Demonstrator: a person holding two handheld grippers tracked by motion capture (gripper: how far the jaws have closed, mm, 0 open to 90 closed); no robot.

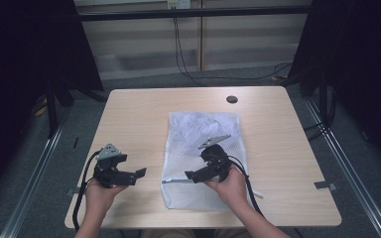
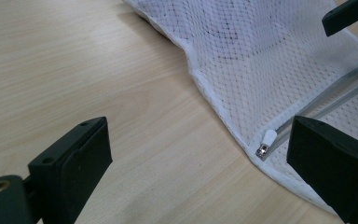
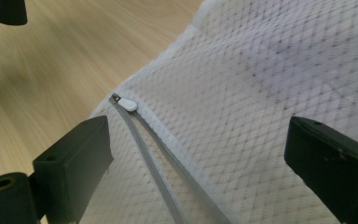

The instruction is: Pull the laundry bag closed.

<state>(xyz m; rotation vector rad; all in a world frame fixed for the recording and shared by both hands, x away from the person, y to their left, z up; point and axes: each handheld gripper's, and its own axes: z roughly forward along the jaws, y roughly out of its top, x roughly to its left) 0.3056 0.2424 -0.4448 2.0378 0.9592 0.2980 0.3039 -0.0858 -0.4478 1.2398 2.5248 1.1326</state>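
**Two open grippers at a mesh laundry bag, zip not yet gripped**

Two hand-held grippers were over the desk (image 1: pixel 129 106) at the moment of inspection, both with jaws spread wide and nothing between them.

The white mesh bag (image 1: pixel 202 148) lay flat on the desk, right of centre, its near end close to the near edge. Crumpled white fabric showed through the netting at its far end. A grey zip (image 1: pixel 176 181) ran across the near end, and its white pull tab (image 2: pixel 266 141) sat at the bag's left corner, just inside the hem. The two zip tracks diverged away from the pull in the right gripper view, so the zip appeared open along most of its length.

The left gripper (image 1: pixel 134 174) was held above bare wood just beside the bag's left edge, pointing towards the pull tab. Its placement suggested it was lined up to take the tab or pin that corner.

The right gripper (image 1: pixel 192 174) was held over the near part of the bag, above the zip line, also aimed left towards the tab (image 3: pixel 127 103). Neither gripper touched the bag as far as could be judged.

In my judgement the zip was about to be worked, one gripper steadying the mesh while the other drew the slider.
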